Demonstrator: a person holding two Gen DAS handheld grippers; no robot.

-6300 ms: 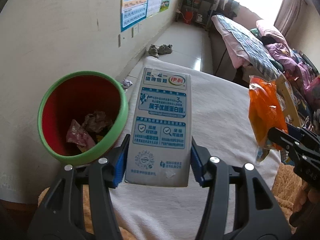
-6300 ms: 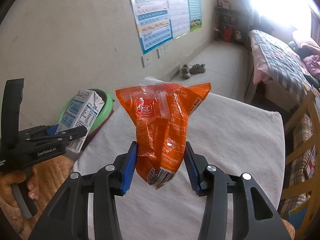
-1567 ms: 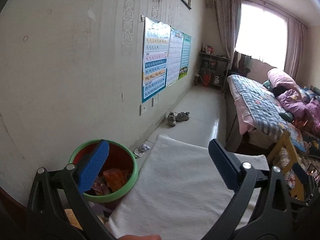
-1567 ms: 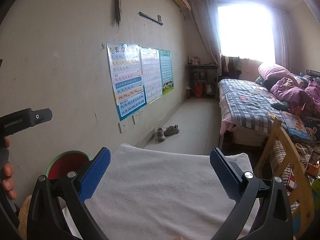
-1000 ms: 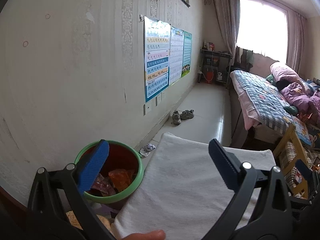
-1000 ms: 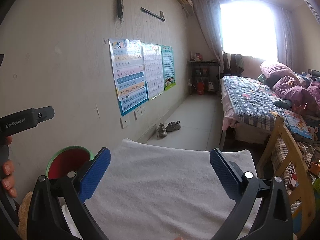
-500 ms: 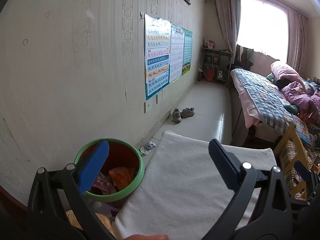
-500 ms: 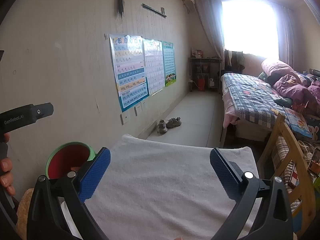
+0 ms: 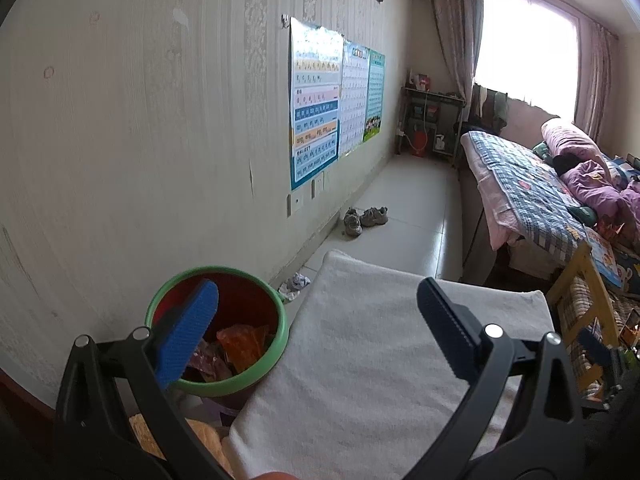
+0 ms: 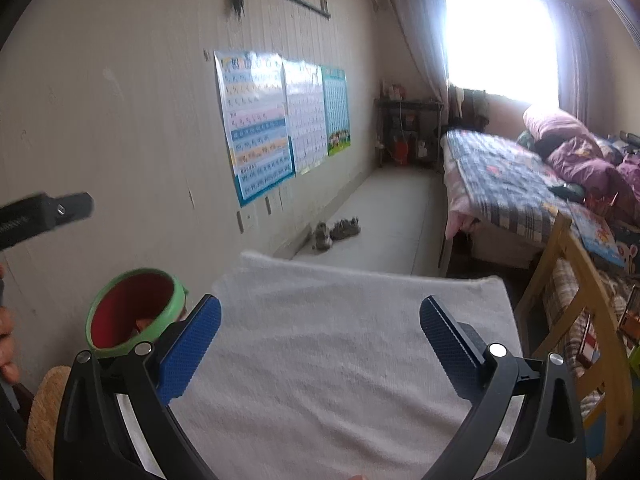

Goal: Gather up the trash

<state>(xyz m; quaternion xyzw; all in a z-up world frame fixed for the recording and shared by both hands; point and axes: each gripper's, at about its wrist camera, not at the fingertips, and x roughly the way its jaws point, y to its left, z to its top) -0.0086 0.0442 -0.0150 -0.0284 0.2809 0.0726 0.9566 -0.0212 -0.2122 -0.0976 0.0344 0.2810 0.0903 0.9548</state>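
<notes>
A red bin with a green rim (image 9: 276, 344) stands on the floor left of a table covered by a white towel (image 9: 360, 368). An orange snack bag (image 9: 240, 346) and other wrappers lie inside it. My left gripper (image 9: 316, 320) is open and empty above the towel's left edge, its left pad in front of the bin. My right gripper (image 10: 320, 332) is open and empty above the towel (image 10: 340, 340). The bin (image 10: 176, 300) shows at its lower left. The left gripper's body (image 10: 44, 214) shows at the left edge of the right wrist view.
A crumpled paper scrap (image 9: 294, 283) lies on the floor by the wall. A pair of shoes (image 9: 364, 218) sits further along the floor. A bed (image 9: 532, 204) and a wooden chair (image 9: 580, 292) stand to the right. Posters (image 9: 316, 108) hang on the wall.
Since 6.3 s ago both grippers have let go of the milk carton and the orange bag; the bag now lies in the bin. Over the last second both views shifted only slightly.
</notes>
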